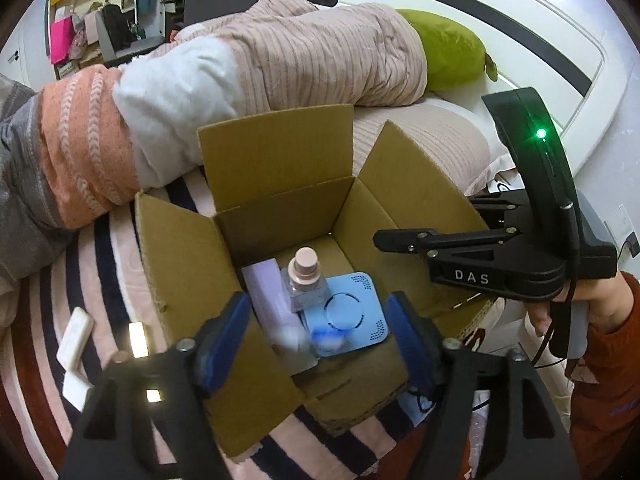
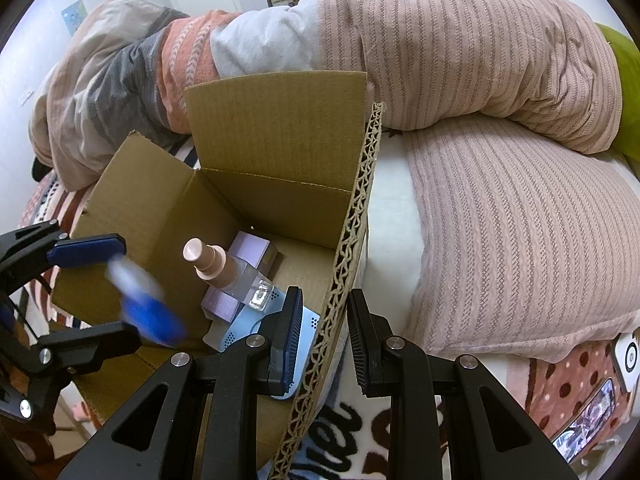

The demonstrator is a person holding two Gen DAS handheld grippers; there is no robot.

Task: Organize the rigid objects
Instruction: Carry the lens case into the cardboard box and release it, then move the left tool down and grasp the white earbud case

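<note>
An open cardboard box [image 1: 280, 216] [image 2: 256, 200] sits on the bed. Inside lie a light-blue flat device [image 1: 352, 312] [image 2: 240, 330], a lilac box [image 1: 268, 292] [image 2: 254, 250] and a clear bottle with a pink cap [image 1: 306, 276] [image 2: 224, 272]. My left gripper [image 1: 318, 334] [image 2: 100, 292] is open above the box; a blurred blue-and-white object [image 1: 320, 338] [image 2: 144, 300] is in the air between its fingers, free of them. My right gripper [image 2: 324, 340] [image 1: 384, 238] is open and straddles the box's right flap [image 2: 352, 248].
A pink striped duvet [image 2: 460, 48] and pillow [image 2: 520, 240] lie behind and right of the box. A green cushion [image 1: 448, 52] sits by the headboard. A white charger [image 1: 76, 336] lies left of the box on the striped blanket [image 1: 92, 264]. A phone [image 2: 588, 432] lies at lower right.
</note>
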